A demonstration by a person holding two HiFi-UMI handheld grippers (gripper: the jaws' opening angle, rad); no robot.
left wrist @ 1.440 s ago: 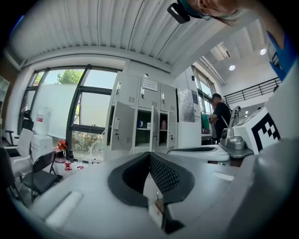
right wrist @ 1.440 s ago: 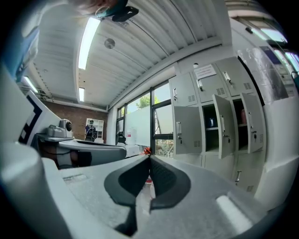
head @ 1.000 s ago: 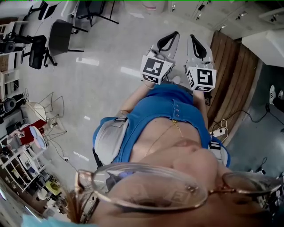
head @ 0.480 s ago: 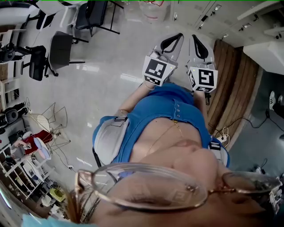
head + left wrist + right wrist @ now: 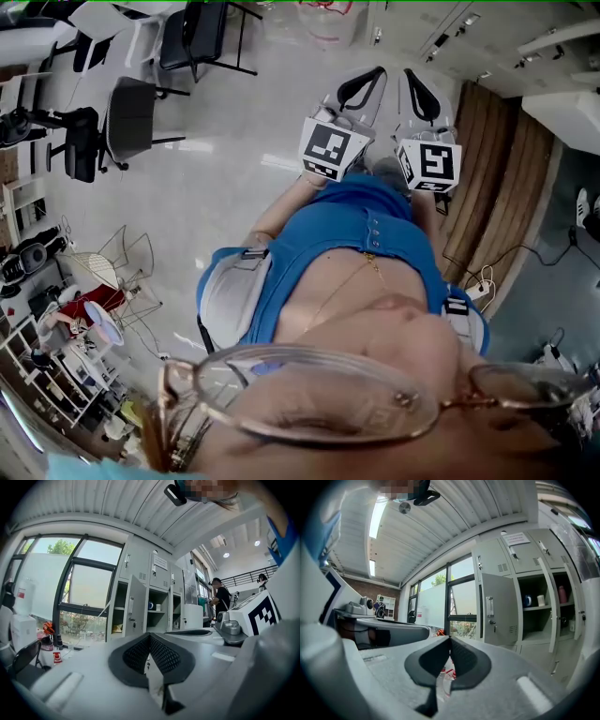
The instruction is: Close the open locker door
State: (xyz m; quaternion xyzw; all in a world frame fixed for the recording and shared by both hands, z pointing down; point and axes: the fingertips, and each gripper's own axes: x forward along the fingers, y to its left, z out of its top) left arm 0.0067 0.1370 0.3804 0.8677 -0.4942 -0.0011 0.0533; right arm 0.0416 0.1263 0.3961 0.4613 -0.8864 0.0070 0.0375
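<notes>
Pale, glossy floor fills the head view. Black office chairs stand at far left, and a brown wooden panel runs along the right, with a cable trailing beside it. Cluttered shelves occupy the near left corner.

Both grippers are held side by side in front of the person's blue top:
- The left gripper has its jaws pressed together with nothing between them.
- The right gripper likewise has its jaws together and carries nothing.

The head view does not show the lockers; both gripper views do.

The left gripper view shows a row of grey lockers far ahead, beside a tall window on the left. The open locker door stands swung out toward the window, well apart from both grippers. A person in dark clothes stands at far right.

The right gripper view places the same door right of centre. It alone shows the shelf contents: a blue cup and a pink bottle in open compartments.
</notes>
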